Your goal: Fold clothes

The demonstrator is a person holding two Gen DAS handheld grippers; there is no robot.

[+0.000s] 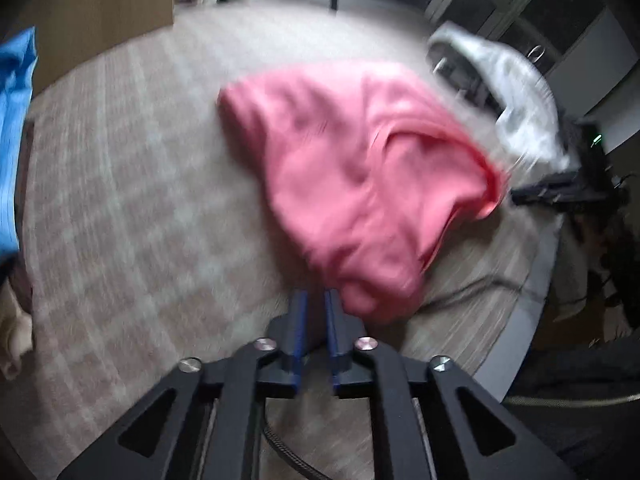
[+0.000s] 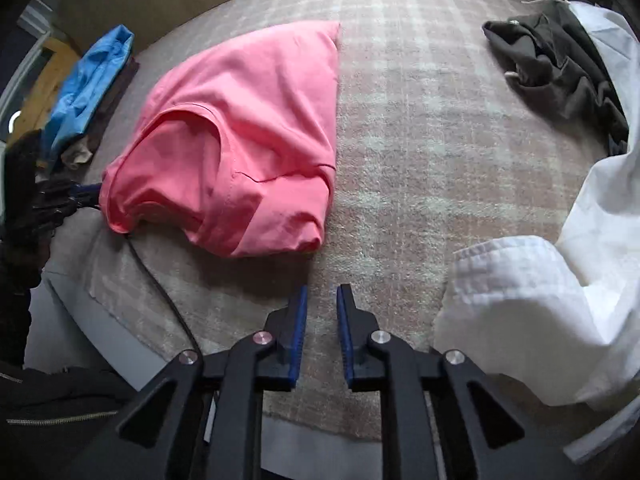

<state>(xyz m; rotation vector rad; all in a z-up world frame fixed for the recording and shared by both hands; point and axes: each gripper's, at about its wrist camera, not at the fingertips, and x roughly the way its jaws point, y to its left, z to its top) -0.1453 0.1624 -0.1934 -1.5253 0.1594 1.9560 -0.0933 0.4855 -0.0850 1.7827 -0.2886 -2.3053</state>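
Your left gripper (image 1: 315, 300) sits nearly closed and empty, just left of the pink shirt's (image 1: 360, 168) near corner; your right gripper (image 2: 322, 300) — narrow gap, empty — has it ahead-left, running away up the rug (image 2: 420, 160).

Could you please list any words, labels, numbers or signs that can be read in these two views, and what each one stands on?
None: no readable text in either view.
The pink garment shows no print or tag.
The blue garment shows none either.
The left wrist view is motion-blurred.
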